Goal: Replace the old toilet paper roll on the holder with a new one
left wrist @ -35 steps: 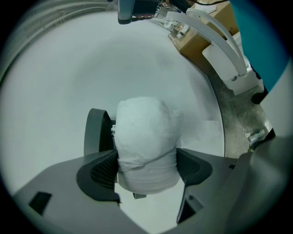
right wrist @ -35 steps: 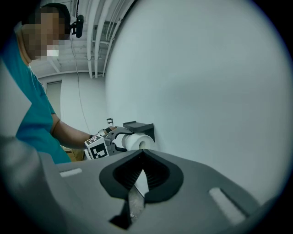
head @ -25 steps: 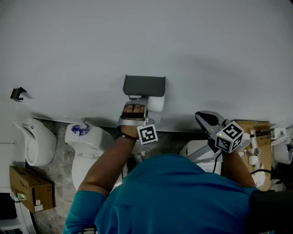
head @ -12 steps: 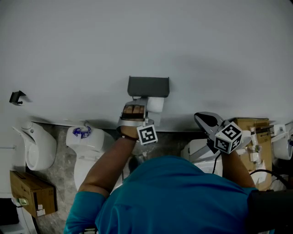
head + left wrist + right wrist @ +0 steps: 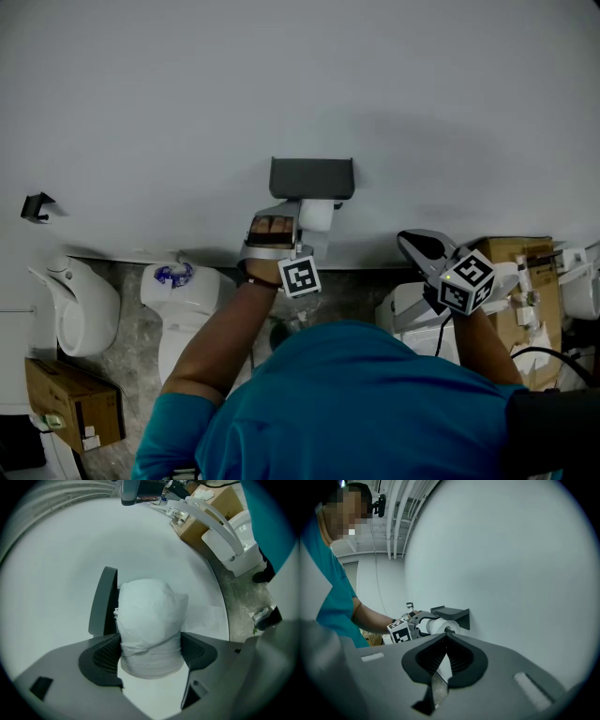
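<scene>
In the head view, the dark holder [image 5: 312,178] was fixed to the white wall, with the toilet paper roll [image 5: 317,216] hanging at its 6 o'clock. The left gripper [image 5: 300,217] reached in from the roll's 8 o'clock. The right gripper [image 5: 413,243] was held well apart at the roll's 4 o'clock, near the wall.

In the left gripper view, the jaws were pressed on the roll's two sides, and the ribbed pads [image 5: 101,660] dented the loose outer wraps. The holder's plate stood at the roll's 9 o'clock.

In the right gripper view, the jaws were closed on each other with nothing between them. The roll and the left gripper showed small at 12 o'clock of the jaw tips.

I judged the roll light, soft and easily crushed, with outer sheets that could slip or tear. A moderate squeeze across its middle, square to the core, looked safest. Whether it was the old roll or the new one could not be told.
</scene>
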Demonstrator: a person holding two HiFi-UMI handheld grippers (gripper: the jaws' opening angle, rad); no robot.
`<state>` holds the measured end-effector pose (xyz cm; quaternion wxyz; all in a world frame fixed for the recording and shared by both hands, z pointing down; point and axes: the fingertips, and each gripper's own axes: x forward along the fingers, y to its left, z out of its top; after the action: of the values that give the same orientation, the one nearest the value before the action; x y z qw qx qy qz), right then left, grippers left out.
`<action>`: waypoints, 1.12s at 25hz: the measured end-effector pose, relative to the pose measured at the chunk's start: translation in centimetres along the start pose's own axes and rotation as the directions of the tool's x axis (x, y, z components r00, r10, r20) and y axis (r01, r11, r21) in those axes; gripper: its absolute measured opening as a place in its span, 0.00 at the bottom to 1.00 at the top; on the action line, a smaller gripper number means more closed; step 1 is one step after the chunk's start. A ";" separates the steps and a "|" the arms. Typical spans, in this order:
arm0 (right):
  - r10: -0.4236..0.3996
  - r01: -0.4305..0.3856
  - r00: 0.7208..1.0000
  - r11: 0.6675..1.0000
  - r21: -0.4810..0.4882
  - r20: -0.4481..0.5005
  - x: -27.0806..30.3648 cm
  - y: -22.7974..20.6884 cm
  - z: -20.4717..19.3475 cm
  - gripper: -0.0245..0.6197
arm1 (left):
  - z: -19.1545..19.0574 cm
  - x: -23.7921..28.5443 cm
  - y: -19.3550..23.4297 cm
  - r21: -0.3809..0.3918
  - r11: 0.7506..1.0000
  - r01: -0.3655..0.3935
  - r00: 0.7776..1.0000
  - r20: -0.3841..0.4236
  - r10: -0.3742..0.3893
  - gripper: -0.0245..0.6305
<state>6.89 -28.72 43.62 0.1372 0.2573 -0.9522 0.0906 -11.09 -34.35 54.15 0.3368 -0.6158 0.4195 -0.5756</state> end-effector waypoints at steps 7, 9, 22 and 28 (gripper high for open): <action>-0.018 0.018 1.000 1.000 0.006 0.009 -0.2 0.2 0.0 0.04 | 0.1 -0.2 0.0 0.007 1.000 0.018 1.000 0.026 -0.018 0.65; -0.020 0.019 1.000 1.000 0.007 0.010 -0.3 0.3 0.0 0.04 | -0.1 -0.2 0.2 0.021 1.000 0.006 1.000 0.028 -0.006 0.65; 0.001 -0.001 1.000 1.000 0.001 0.028 -0.1 -0.2 0.9 0.04 | -0.6 -2.2 -0.4 -0.138 0.979 0.152 0.988 0.028 -0.150 0.70; 0.015 -0.015 0.998 1.000 -0.007 0.054 -0.2 -0.5 1.9 0.04 | -2.5 -6.3 0.7 -0.394 0.873 0.287 0.957 0.163 -0.241 0.71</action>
<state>6.87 -29.51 41.85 0.1115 0.2521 -0.9578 0.0815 -13.58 -28.75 51.08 0.1393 -0.7551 0.4247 -0.4797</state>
